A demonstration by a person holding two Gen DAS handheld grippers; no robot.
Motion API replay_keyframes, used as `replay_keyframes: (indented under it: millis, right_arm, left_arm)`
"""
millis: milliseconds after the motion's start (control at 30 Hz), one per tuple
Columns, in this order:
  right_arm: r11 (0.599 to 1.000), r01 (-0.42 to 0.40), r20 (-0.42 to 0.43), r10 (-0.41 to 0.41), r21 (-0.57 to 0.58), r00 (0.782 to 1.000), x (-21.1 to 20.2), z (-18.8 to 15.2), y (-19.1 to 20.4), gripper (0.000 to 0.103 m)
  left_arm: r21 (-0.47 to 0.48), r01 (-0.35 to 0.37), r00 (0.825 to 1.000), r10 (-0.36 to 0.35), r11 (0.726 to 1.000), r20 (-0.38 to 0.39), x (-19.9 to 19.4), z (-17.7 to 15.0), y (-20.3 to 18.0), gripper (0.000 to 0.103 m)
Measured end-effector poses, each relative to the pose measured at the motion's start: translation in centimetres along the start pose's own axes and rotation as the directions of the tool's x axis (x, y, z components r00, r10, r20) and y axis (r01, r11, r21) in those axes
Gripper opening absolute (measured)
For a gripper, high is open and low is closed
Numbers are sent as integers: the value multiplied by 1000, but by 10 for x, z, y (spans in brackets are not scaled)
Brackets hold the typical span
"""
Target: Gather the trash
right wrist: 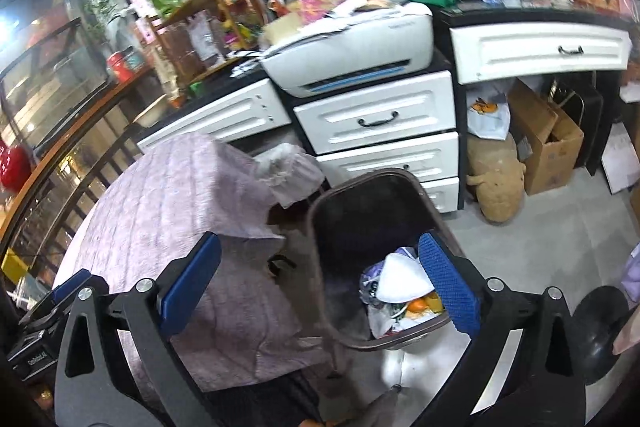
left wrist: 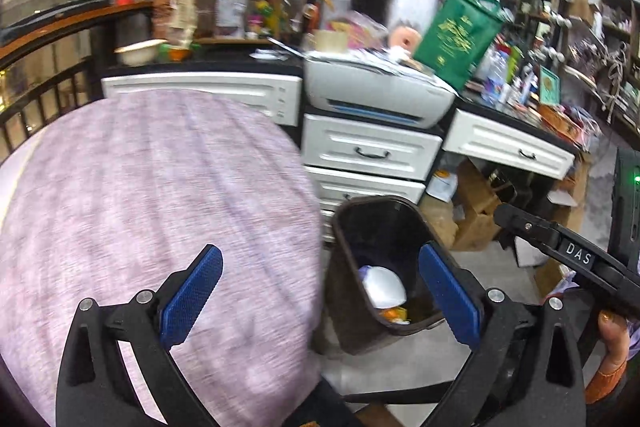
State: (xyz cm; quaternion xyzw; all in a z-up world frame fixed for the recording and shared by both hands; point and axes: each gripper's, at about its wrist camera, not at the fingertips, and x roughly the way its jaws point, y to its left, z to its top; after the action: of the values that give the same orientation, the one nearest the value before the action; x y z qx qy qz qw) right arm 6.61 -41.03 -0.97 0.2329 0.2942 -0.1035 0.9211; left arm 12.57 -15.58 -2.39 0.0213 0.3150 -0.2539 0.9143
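A dark brown trash bin [left wrist: 352,227] [right wrist: 320,219] stands on the floor beside a table under a lilac cloth [left wrist: 152,195] [right wrist: 172,211]. Inside the bin lies a white bowl-shaped piece [left wrist: 384,285] [right wrist: 402,279] on top of wrappers and orange scraps [right wrist: 420,305]. My left gripper [left wrist: 320,295] hovers open and empty above the table's edge and the bin. My right gripper [right wrist: 320,291] is open and empty over the bin; in the left wrist view its black body [left wrist: 568,255] shows at the right. A crumpled clear plastic piece [right wrist: 290,167] rests at the cloth's far corner.
White drawers [left wrist: 372,149] [right wrist: 376,115] with a grey printer [left wrist: 380,95] [right wrist: 352,47] on top stand behind the bin. Cardboard boxes [right wrist: 548,139] and a plush toy [right wrist: 496,183] sit under the counter. A green bag [left wrist: 456,35] stands on the cluttered counter. A dark railing [left wrist: 44,95] runs at left.
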Motion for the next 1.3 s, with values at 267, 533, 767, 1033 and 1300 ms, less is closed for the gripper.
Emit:
replay_keyframes:
  millis: [267,533,767,1033,1300]
  right_arm:
    - [993,17,136,-2,-113,991,-37,-29,58,97]
    - [973,71,317,3,-221,949,-78,-61,95,97]
    - [961,103,372,-1,-255,928,-102,-84,107,97]
    - [962,102,438,20,-252,899,-111,-96,106,97]
    - [961,91,430,32,-262,902,-107,-97,106,97]
  left_arm:
    - [-20,-106,991,107,994,75,-56,-31,40,97]
    - [-46,-181,976,186,982,118,-92,-53,54,97]
    - [-127,-257,929,281,958,240,-123,-62,56,97]
    - [-182,-289,886,335,940,322,-135,-68,56,97]
    - [-210,-290,883,346,934,317,-134,-71,64,97]
